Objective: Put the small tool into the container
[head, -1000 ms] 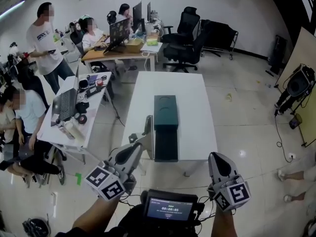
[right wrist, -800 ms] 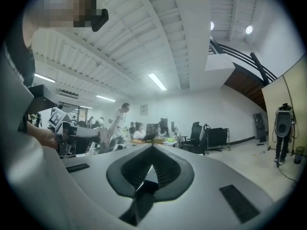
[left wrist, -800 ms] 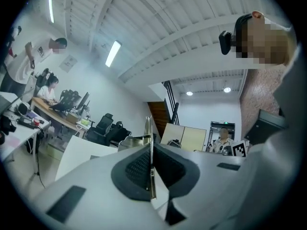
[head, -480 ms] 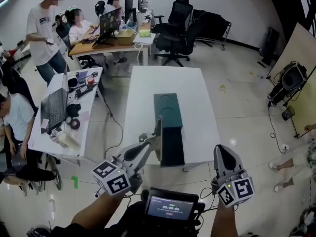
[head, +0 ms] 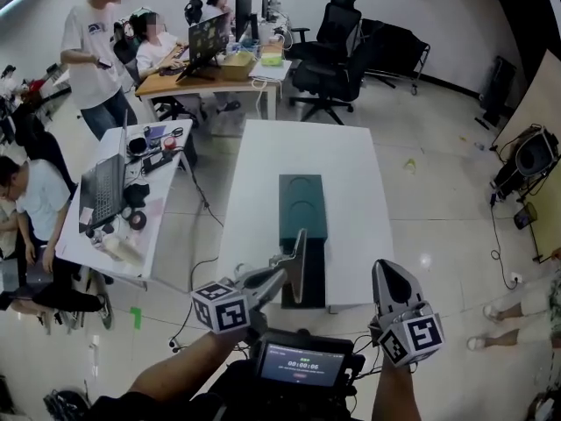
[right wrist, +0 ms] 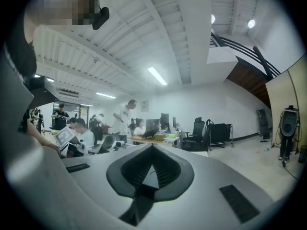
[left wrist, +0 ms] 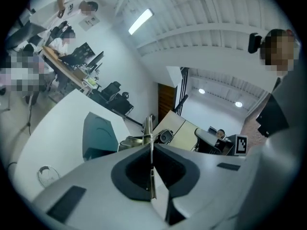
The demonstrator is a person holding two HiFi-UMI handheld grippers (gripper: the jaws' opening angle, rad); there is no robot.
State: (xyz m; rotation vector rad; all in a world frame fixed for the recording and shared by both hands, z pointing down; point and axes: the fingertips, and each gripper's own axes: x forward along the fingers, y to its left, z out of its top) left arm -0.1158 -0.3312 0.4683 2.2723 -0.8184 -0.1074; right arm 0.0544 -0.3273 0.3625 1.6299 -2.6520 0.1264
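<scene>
Comparing with a second ago, the left gripper (head: pixel 282 274) has swung in from the left. So the small metal tool (head: pixel 298 254) now overlaps the near, darker end of the dark green container (head: pixel 303 202) instead of sitting off its left side. The right gripper (head: pixel 387 274) has barely budged, low at the right, near the white table (head: pixel 263 174) edge. The head view gives you the tool's flat face, standing upright out of the left gripper, but I can't tell from there whether it's touching the container. The left gripper view fills in the grip: both jaws are pressed onto the tool (left wrist: pixel 150 128), which shows edge-on as a thin line poking up past the tips, and the container (left wrist: pixel 98 134) lies off to its left on the table. The right gripper view shows jaws squeezed together with nothing in them, pointing out at the office desks rather than down at the table.
</scene>
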